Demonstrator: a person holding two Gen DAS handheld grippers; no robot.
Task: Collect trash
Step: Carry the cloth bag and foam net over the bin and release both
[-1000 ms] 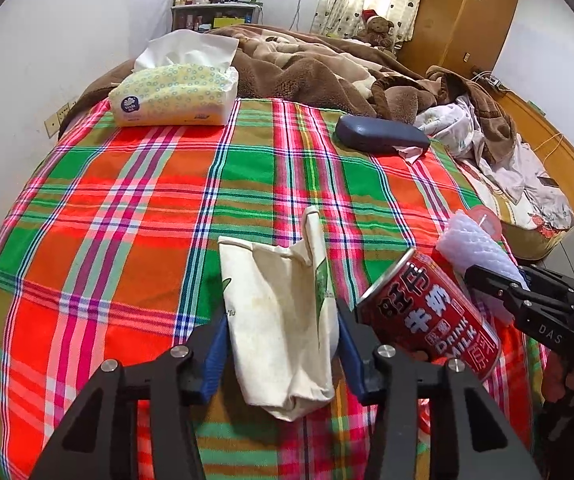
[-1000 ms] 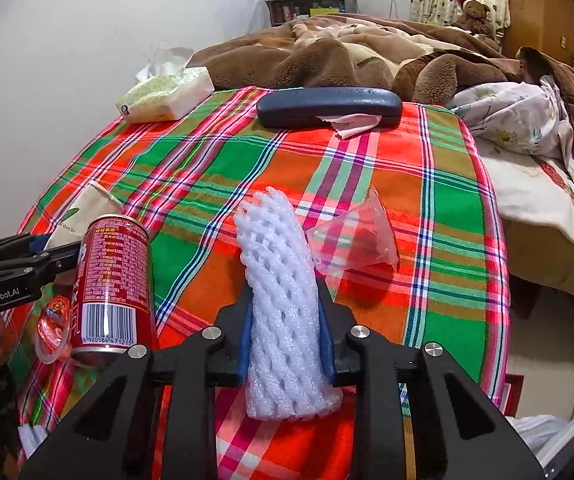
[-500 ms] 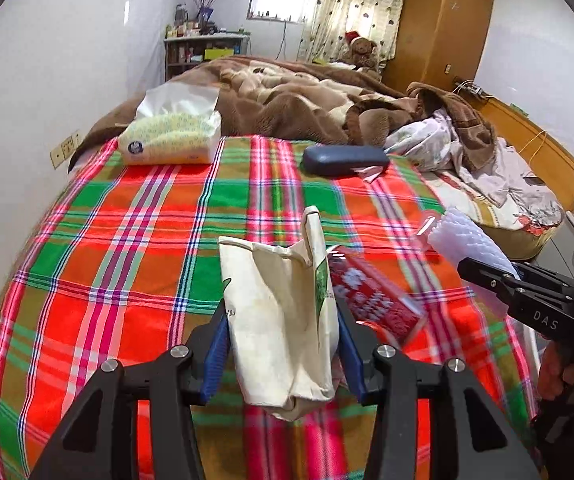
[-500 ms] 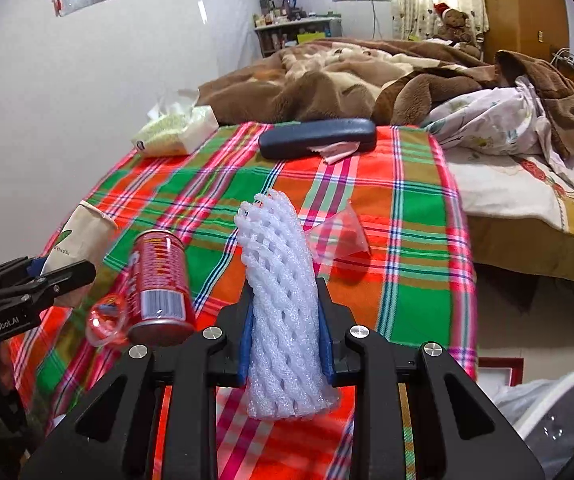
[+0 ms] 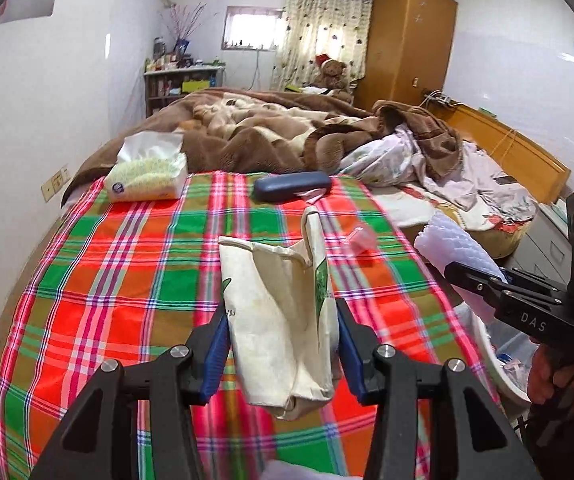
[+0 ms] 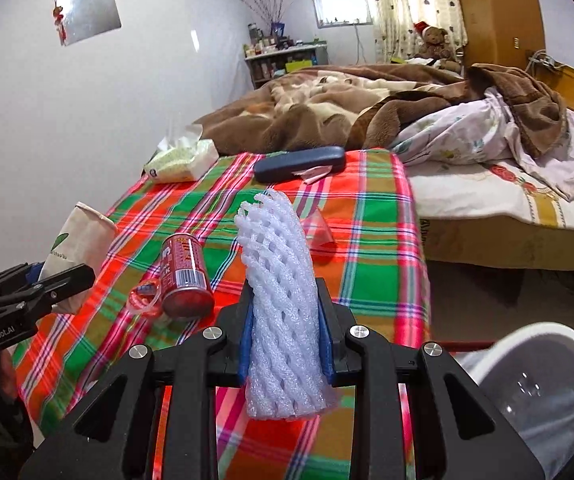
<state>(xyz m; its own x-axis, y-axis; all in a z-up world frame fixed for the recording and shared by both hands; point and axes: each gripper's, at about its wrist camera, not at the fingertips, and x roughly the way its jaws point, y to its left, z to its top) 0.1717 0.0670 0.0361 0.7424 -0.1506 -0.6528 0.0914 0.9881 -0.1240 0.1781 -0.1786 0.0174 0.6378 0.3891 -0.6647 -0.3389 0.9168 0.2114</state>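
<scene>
My left gripper (image 5: 283,344) is shut on a crumpled cream paper bag (image 5: 279,312), held upright above the plaid blanket (image 5: 127,280). My right gripper (image 6: 285,344) is shut on a white foam fruit net (image 6: 279,300), also lifted off the bed. The same net (image 5: 451,252) shows at the right of the left wrist view. A red drink can (image 6: 183,276) lies on its side on the blanket beside a clear plastic ring (image 6: 143,296). A clear plastic wrapper (image 6: 319,228) lies farther back. The paper bag (image 6: 75,248) is seen at the left of the right wrist view.
A white bin (image 6: 527,384) stands on the floor at the bed's right corner. A tissue pack (image 5: 147,176) and a dark blue case (image 5: 291,186) with a paper scrap lie at the far end of the blanket. Brown blankets (image 5: 267,132) and clothes pile behind.
Both grippers have risen and pulled back from the bed with their loads. The can has slipped out of the left wrist view, and the white bin has come into the right wrist view.
</scene>
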